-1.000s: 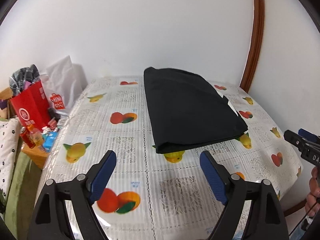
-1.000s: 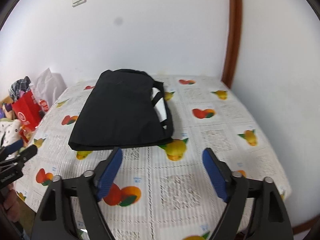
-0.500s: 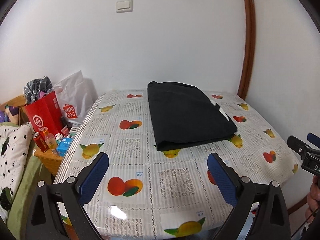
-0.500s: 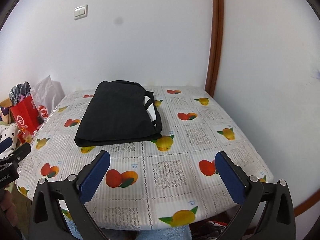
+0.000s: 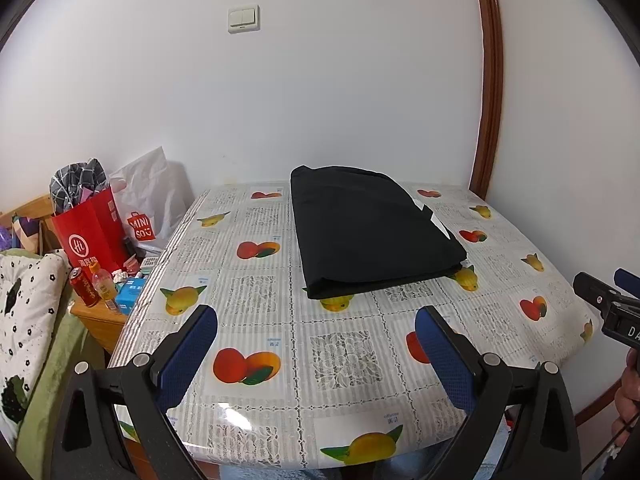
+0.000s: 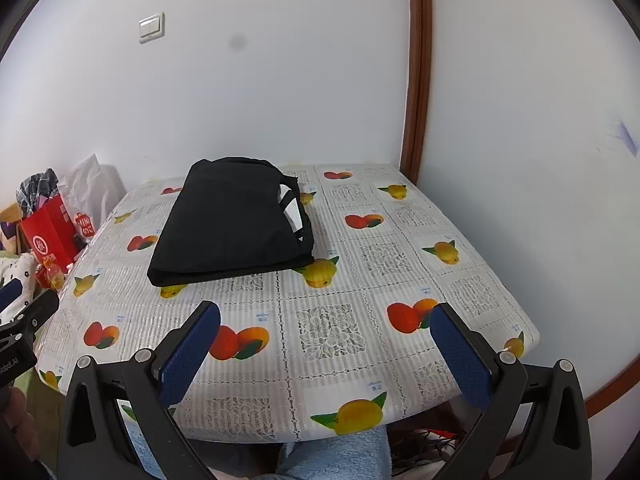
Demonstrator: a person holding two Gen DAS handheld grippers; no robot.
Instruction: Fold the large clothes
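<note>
While both grippers gape, one folded garment point(image 5: 372, 226) lies.

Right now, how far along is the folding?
Looks finished: the black garment lies as a neat folded rectangle on the table. Nothing is in hand; the left tongs and right tongs are open and apart from it. No folding visibly left.

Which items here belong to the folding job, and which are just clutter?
Job: folded black garment, left claw, right claw, both open, and the table.
Clutter: red bag, white Miniso bag, red can, bottle.
</note>
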